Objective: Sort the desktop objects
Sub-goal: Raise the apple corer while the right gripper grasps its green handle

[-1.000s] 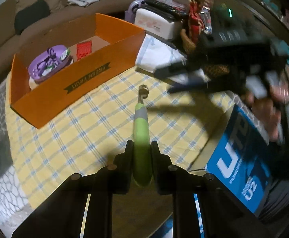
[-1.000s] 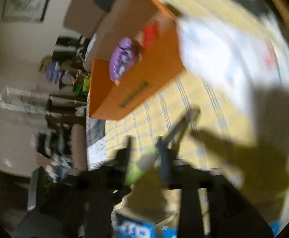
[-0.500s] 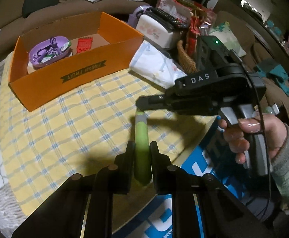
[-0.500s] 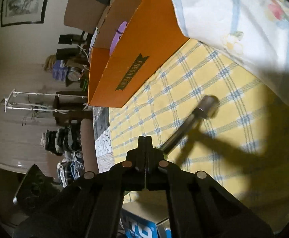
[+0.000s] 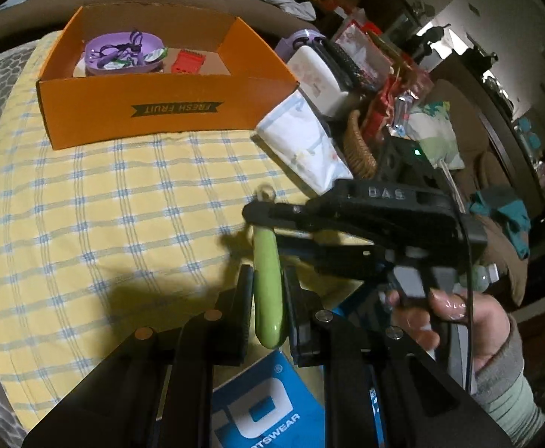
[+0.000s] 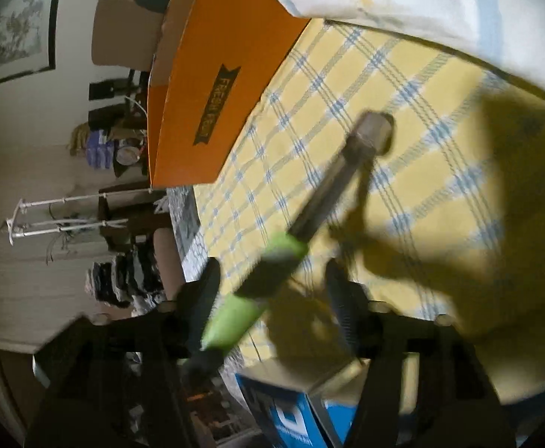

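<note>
The green-handled tool (image 5: 268,283), its metal end out over the yellow checked counter (image 5: 104,216), is clamped at the handle by the left gripper (image 5: 266,298), while the right gripper (image 6: 272,280) straddles it with jaws spread, near the orange box (image 5: 167,112).

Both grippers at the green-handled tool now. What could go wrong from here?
1. The tool lies slanted between the open right gripper; closing could catch it askew and twist it in the left gripper.
2. If the left lets go first, the tool likely drops onto the checked cloth.
3. Its metal end points toward the white packet and might strike it.
</note>
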A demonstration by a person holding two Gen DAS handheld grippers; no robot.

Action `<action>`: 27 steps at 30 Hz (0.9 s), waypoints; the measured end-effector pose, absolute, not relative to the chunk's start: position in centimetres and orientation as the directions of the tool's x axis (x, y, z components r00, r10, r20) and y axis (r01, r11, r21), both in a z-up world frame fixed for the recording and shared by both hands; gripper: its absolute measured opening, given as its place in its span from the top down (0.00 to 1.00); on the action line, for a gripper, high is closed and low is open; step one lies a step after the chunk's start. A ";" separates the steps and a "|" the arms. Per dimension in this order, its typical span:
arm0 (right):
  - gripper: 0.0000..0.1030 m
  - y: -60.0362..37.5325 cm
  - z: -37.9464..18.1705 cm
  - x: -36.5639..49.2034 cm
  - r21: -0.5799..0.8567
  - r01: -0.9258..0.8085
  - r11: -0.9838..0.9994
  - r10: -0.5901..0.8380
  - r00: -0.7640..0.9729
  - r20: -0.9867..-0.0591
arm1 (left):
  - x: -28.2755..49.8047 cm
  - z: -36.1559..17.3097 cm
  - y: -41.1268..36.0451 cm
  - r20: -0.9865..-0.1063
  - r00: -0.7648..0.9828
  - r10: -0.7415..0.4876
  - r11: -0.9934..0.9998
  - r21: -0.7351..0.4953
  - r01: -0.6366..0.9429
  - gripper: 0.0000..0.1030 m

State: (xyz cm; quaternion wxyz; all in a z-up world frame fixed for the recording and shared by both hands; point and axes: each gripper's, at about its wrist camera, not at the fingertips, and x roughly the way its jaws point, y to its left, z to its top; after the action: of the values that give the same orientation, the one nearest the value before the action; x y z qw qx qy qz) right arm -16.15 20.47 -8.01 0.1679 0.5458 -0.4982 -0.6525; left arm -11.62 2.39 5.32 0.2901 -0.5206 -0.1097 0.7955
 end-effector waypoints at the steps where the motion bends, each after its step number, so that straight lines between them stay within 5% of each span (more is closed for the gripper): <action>1: 0.69 20.4 -7.5 -16.3 0.837 -0.301 -0.456 -0.761 -0.356 -0.543 | -11.4 5.5 2.5 -0.764 -0.295 0.574 -0.808 -0.470 -0.355 0.85; 15: 0.80 22.9 4.9 -16.4 0.840 -0.036 -0.542 -0.729 -0.477 -0.491 | -10.2 11.4 5.4 -0.661 -0.402 0.633 -0.761 -0.437 -0.480 0.84; 27: 0.80 24.2 12.1 -32.0 0.729 0.016 -0.684 -0.634 -0.506 -0.585 | -27.8 13.3 7.0 -0.686 -0.414 0.598 -0.790 -0.417 -0.449 0.85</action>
State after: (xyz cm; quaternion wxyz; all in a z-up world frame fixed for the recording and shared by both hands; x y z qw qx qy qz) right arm -31.95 24.23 12.13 0.2038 0.4535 -0.3409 -0.7979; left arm -27.81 6.99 13.35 0.3131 -0.4413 -0.0843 0.8367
